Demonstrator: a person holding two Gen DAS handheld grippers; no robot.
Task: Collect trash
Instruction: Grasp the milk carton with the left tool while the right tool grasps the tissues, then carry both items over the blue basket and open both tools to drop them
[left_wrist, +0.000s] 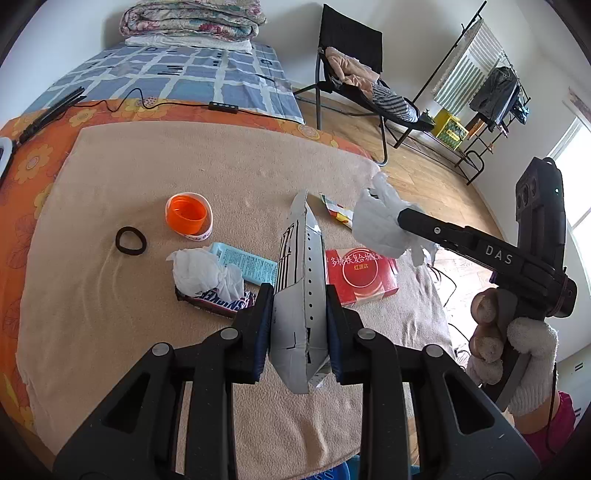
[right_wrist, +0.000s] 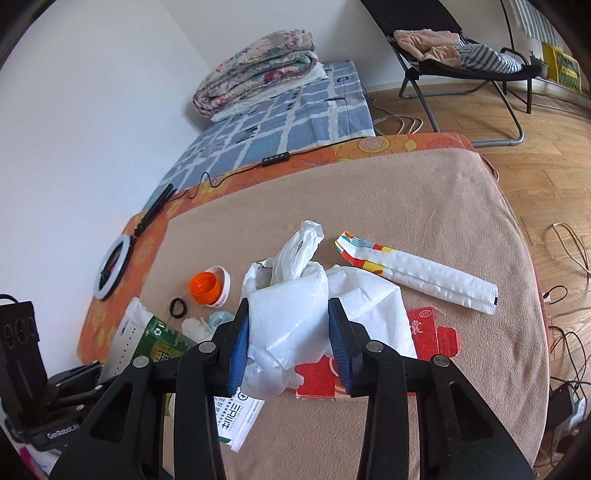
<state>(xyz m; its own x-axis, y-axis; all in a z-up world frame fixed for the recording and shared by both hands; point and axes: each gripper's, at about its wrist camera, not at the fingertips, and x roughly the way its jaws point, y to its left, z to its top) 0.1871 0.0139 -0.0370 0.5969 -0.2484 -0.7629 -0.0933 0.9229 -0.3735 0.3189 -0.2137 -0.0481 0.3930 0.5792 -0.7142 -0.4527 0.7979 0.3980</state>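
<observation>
Left wrist view has the flattened grey carton at its centre, standing on edge and pinched between the jaws of the left gripper, which are nearly closed on its two faces, lifting it above the beige blanket. Just beyond it on the blanket lie a red box, a crumpled tissue on a Snickers wrapper, and a light blue packet. Farther left sit an orange cap and a black hair tie.

To the right, a gloved hand holds the right gripper, whose jaws are partly closed around a bunched white plastic bag with the pads pressing its sides; the bag hangs clear of the blanket. In the right wrist view a long white pouch with a colourful end lies beyond the bag, well apart from it.

The blanket covers an orange floral sheet on a bed; behind it are a blue checked sheet, a folded quilt, and a black chair on the wooden floor.
</observation>
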